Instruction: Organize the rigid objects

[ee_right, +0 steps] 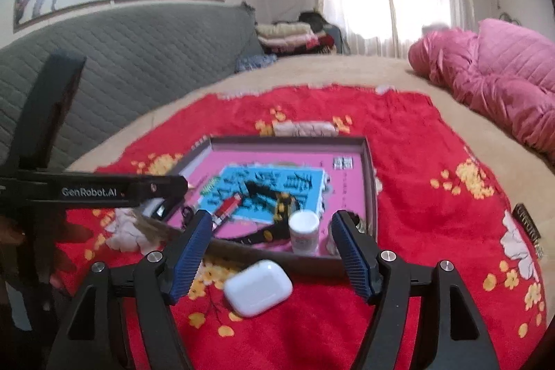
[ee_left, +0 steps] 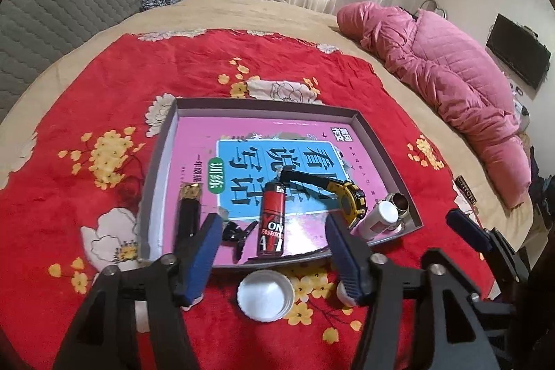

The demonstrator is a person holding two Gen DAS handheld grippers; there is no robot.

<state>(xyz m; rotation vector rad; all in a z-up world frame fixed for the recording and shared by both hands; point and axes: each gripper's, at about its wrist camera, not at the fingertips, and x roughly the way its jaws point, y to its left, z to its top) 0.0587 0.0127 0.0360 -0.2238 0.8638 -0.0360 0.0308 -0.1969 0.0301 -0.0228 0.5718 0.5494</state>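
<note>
**Both claws spread and empty above the tray's near edge**

Left wrist view: the left gripper [ee_left: 274,252] tilts steeply down toward the bed, its blue fingers [ee_left: 204,252] spread wide with nothing pinched between them. Under the gap, a white bottle cap [ee_left: 265,295] lies open side up on the red floral cloth [ee_left: 104,99], just outside the near wall of the grey tray [ee_left: 378,144]. Inside the tray, on a pink and blue book cover, lie a red lighter [ee_left: 272,224], a black clip [ee_left: 236,233], a black tube with a gold band [ee_left: 189,210], a yellow-and-black watch [ee_left: 350,200] and a white bottle [ee_left: 378,217] in the near right corner. Part of the right gripper shows at the far right edge.

Right wrist view: the right gripper [ee_right: 272,255] points down at a shallower slant, its claws also spread wide and holding nothing. A white earbud case [ee_right: 258,286] rests on the cloth between and just below the fingertips, outside the tray's near wall. The white bottle stands in the tray just beyond. The left gripper's black frame crosses the left side. This view is somewhat blurred.
</note>
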